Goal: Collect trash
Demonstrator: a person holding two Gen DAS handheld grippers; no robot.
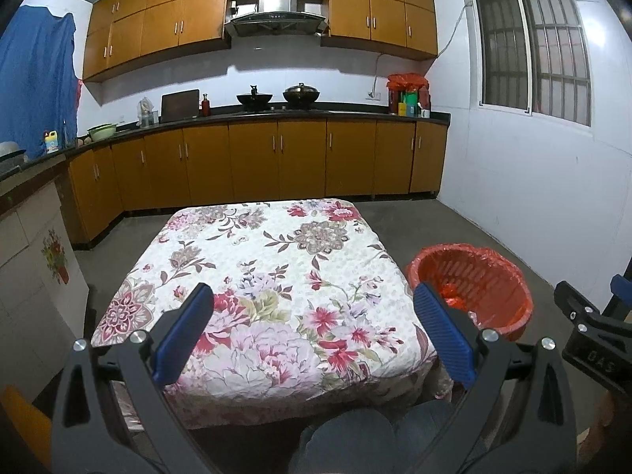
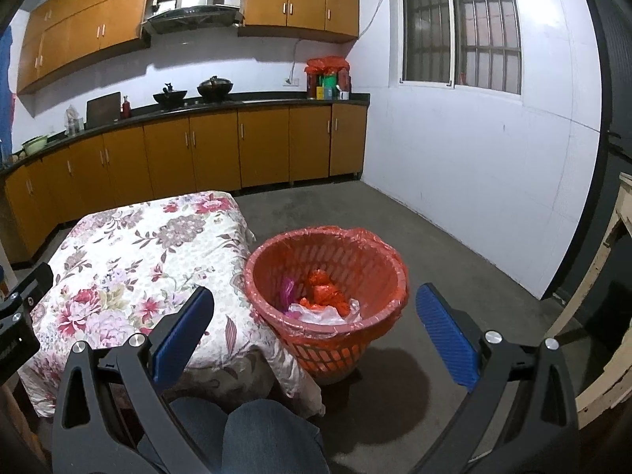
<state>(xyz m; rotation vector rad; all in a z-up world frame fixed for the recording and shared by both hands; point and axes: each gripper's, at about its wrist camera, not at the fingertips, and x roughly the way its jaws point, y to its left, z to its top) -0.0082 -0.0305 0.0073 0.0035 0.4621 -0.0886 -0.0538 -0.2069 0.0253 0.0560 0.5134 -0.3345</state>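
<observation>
Two grippers, left gripper (image 1: pixel 312 308) and right gripper (image 2: pixel 314 308), hover with jaws wide apart, holding nothing. Crumpled plastic trash (image 2: pixel 322 300) lies inside the orange bin (image 2: pixel 379 260) beside the floral-clothed counter (image 1: pixel 276 260); the bin's base is partly hidden.

One table (image 1: pixel 276 276) stood in the room under a flowered cloth, and one red basket (image 2: pixel 328 245) stood on the floor just beside its right edge. Two grippers were held out, the left gripper (image 1: pixel 312 331) and the right gripper (image 2: pixel 316 331), each with two blue pads spread wide. Two dark woks (image 1: pixel 254 98) sat on the counter's back edge, one green basin (image 1: pixel 102 131) near its left corner, and one barred window (image 1: pixel 533 47) was in the wall.
</observation>
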